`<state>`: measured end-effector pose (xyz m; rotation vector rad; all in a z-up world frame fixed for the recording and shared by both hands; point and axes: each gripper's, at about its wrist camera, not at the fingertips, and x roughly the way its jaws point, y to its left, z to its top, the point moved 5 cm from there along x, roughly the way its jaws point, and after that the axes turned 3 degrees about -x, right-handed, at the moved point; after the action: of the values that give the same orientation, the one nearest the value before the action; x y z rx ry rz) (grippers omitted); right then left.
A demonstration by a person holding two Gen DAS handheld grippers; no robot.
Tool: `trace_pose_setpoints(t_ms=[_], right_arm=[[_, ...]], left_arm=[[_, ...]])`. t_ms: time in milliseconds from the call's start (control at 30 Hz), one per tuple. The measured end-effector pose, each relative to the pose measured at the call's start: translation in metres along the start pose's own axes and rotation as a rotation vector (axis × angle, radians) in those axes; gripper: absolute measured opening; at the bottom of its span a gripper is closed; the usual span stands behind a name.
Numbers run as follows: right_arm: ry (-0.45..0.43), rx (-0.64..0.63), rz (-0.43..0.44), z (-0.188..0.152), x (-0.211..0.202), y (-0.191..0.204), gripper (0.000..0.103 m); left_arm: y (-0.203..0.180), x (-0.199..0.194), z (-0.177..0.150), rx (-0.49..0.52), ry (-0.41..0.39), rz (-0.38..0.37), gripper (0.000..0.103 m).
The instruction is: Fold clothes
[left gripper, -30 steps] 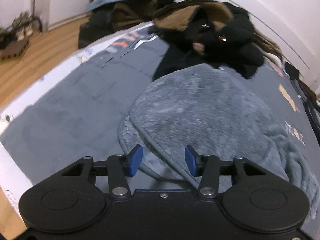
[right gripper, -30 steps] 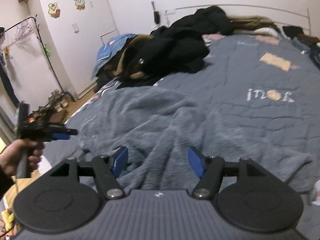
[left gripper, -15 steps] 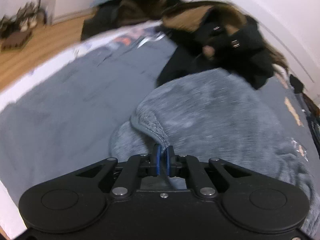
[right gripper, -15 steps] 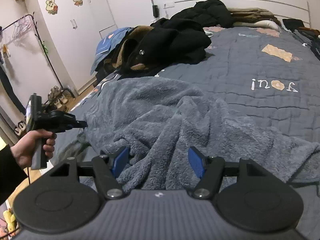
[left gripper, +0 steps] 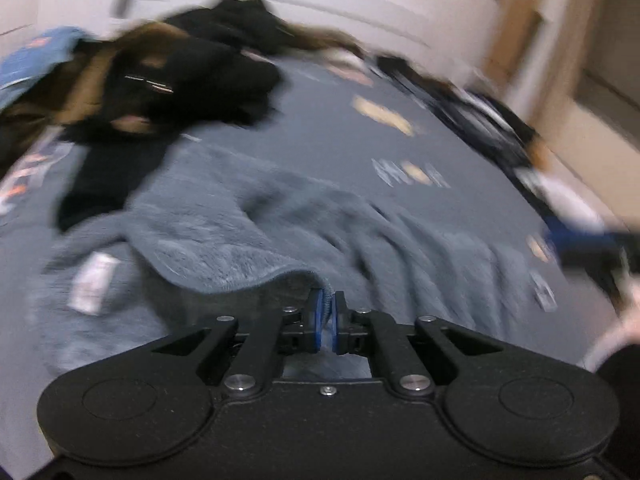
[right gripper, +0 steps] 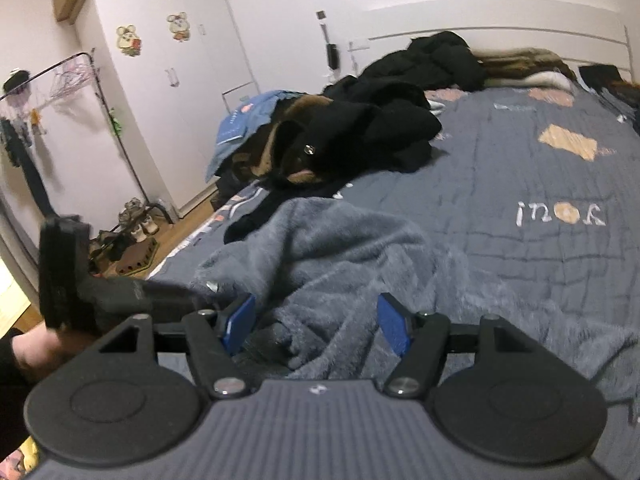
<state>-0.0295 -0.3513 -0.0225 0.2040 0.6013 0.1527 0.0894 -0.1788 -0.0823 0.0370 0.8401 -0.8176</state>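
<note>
gripping hem of grey fleece garment (left gripper: 248,240), left tongs (left gripper: 327,312) were clamped on fabric edge, lifting it off bed (right gripper: 520,184). right tongs (right gripper: 316,322) hung apart, empty, over rumpled fleece spread across grey quilt. white label (left gripper: 92,282) showed on garment's inner side. black and brown coats (right gripper: 360,128) lay heaped near headboard, beside blue denim piece (right gripper: 244,120).
</note>
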Motion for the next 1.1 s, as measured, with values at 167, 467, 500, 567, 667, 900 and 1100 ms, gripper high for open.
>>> trace_pose_setpoints(t_ms=[167,467,500,567,667,900,1100], right_arm=[[0.003,0.002,-0.020,-0.001,0.000,-0.005,0.070],[0.033,0.036,0.004,-0.012,0.015,0.000,0.070],[0.032,0.031,0.007,-0.012,0.016,0.002,0.070],[0.033,0.025,0.012,-0.010,0.020,0.007,0.070],[0.036,0.026,0.034,-0.010,0.025,0.014,0.070],[0.038,-0.030,0.083,-0.010,0.029,0.032,0.070],[0.047,-0.049,0.104,-0.011,0.031,0.040,0.070]], left_arm=[[0.007,0.002,-0.024,0.025,0.086,0.049,0.007],[0.115,-0.037,-0.031,-0.504,-0.117,0.026,0.042],[0.124,-0.037,-0.029,-0.542,-0.134,0.022,0.042],[0.137,-0.035,-0.025,-0.590,-0.154,0.010,0.042],[0.145,-0.020,-0.018,-0.596,-0.141,-0.012,0.033],[0.157,0.014,-0.028,-0.657,-0.074,-0.024,0.024],[0.171,0.023,-0.037,-0.781,-0.084,-0.090,0.039]])
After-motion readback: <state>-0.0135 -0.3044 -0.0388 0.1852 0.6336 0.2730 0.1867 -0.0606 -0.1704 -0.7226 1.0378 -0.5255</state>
